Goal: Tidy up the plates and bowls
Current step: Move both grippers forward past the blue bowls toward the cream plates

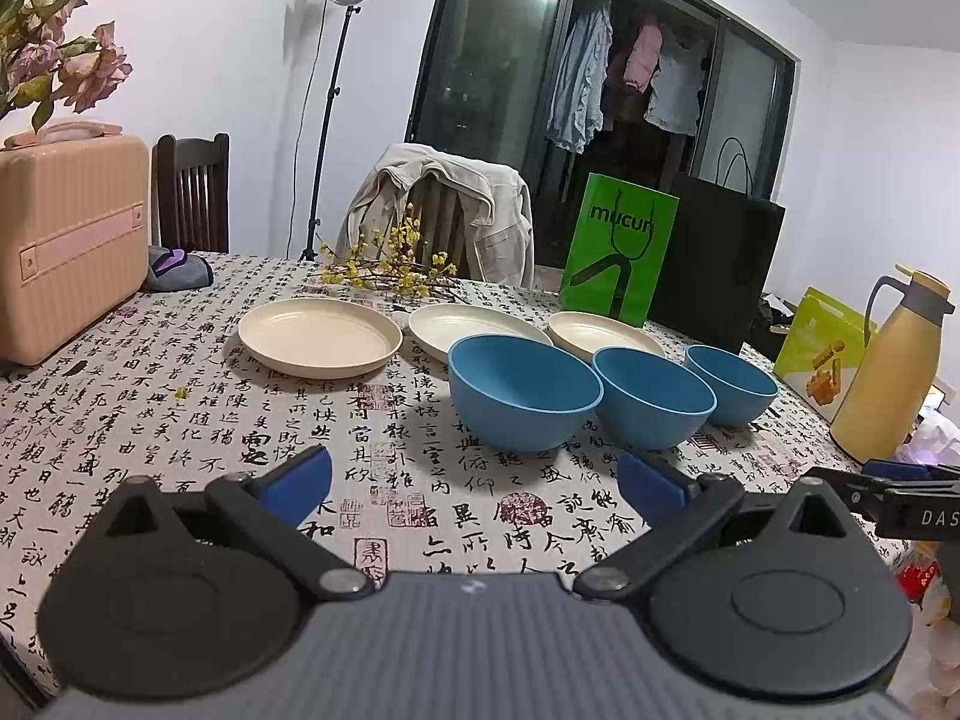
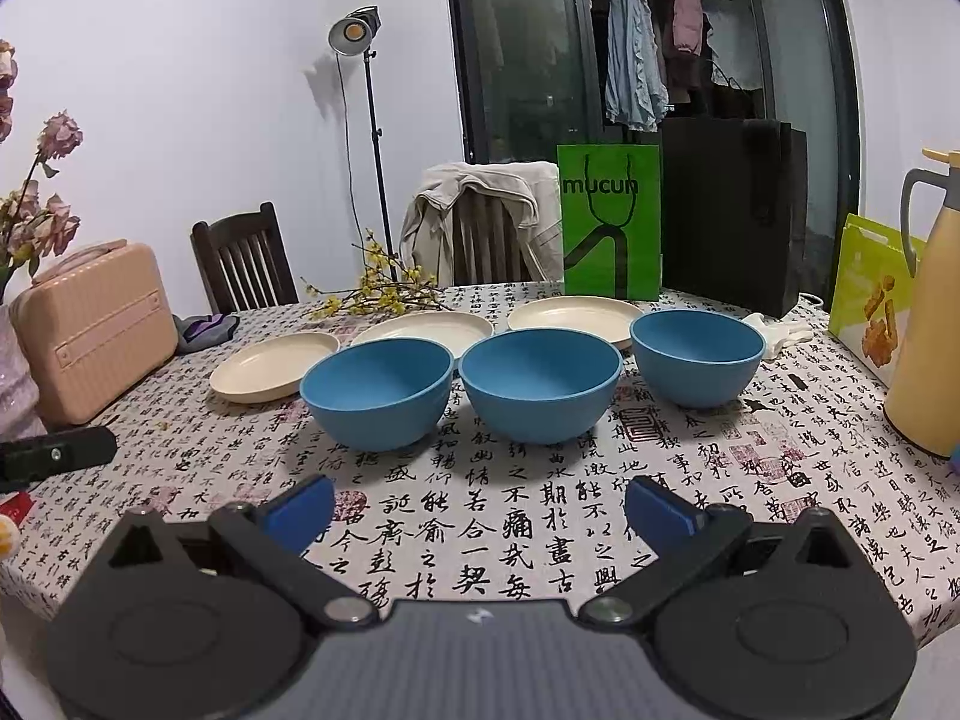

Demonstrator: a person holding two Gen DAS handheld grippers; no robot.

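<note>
Three blue bowls stand in a row on the calligraphy tablecloth: left bowl (image 1: 523, 389) (image 2: 377, 390), middle bowl (image 1: 653, 393) (image 2: 540, 381), right bowl (image 1: 732, 381) (image 2: 697, 355). Behind them lie three cream plates: left plate (image 1: 319, 336) (image 2: 273, 365), middle plate (image 1: 468, 324) (image 2: 423, 327), right plate (image 1: 600, 330) (image 2: 573, 313). My left gripper (image 1: 474, 480) hovers open in front of the left bowl, holding nothing. My right gripper (image 2: 479, 510) is open and empty just short of the middle bowl. In the left wrist view the right gripper (image 1: 900, 489) shows at the right edge.
A pink case (image 1: 66, 240) sits at the table's left, yellow flower sprigs (image 1: 390, 267) behind the plates. A green bag (image 2: 611, 222) and black bag (image 2: 732, 210) stand at the back. A yellow thermos (image 2: 927, 324) and a snack bag (image 2: 870, 306) are on the right. Two chairs stand behind.
</note>
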